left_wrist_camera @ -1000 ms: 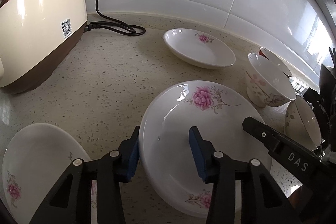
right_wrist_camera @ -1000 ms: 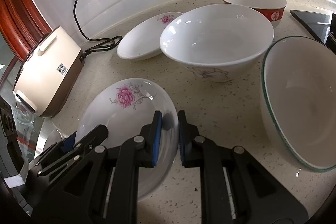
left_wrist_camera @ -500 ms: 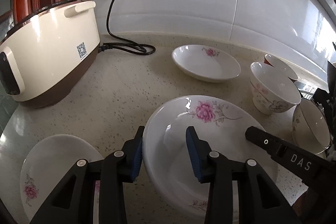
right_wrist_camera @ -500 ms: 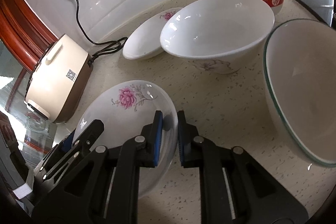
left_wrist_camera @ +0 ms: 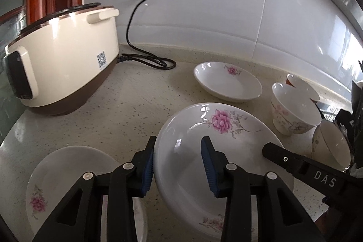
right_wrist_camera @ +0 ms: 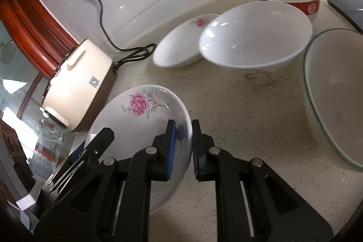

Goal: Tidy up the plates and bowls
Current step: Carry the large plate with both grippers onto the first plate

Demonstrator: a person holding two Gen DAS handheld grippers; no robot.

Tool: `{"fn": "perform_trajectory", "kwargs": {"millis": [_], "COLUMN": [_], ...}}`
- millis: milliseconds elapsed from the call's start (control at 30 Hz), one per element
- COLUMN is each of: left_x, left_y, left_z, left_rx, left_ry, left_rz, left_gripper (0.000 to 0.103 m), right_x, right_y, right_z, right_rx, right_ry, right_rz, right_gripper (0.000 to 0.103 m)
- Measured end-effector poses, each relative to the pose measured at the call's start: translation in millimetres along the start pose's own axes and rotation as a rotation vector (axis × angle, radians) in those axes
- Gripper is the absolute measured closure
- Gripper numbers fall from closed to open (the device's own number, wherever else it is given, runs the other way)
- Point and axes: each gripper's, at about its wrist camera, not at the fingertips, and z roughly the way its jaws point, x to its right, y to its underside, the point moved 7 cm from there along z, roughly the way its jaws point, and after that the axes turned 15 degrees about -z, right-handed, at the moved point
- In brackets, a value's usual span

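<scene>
1. Both claws hold one plate. Your right gripper (right_wrist_camera: 183, 146) pinches the rim of the flower plate (right_wrist_camera: 140, 128) tight. Your left gripper (left_wrist_camera: 177, 165) has just been closing; its pads (left_wrist_camera: 148, 168) sit around the other rim, one outside and one inside. I cannot tell if both press.
2. The plate sits right between your two claws and looks lifted and tilted.
3. Nothing is stacked yet. A second plate (left_wrist_camera: 65, 176) lies just left of your left claw. A far plate (left_wrist_camera: 226, 84) waits ahead, near the wall.
4. Three bowls (right_wrist_camera: 254, 37) stand apart, ahead and right of your right claw.
5. The held plate is white, shiny and shallow, with a pink flower. It looks slippery.
</scene>
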Motion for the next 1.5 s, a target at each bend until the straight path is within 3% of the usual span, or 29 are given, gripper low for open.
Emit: {"fn": "perform_trajectory", "kwargs": {"millis": [400,933,1367,1500], "left_x": [-30,-118,-171,-178], "left_y": [-7,-8,-9,-2], "left_z": [-31,-67,-60,-63], "left_rx": [0.062,0.157,0.075,0.057], "left_ry": [-0.004,-0.050,-0.068,-0.072], "left_rz": [-0.074,-0.244,-0.372,-0.401], "left_gripper": [0.063,0.063,0.063,0.063], "right_x": [-43,-128,-161,-169], "right_y": [1,32,46,48], "right_z": [0,29,42,43], "right_rx": [0.028,-0.038,-0.097,-0.098], "right_ry": [-0.106,-0.243,-0.286,-0.280], "right_rz": [-0.090,-0.313,-0.405,-0.446], "right_gripper": [0.086,0.086,0.082,0.071]}}
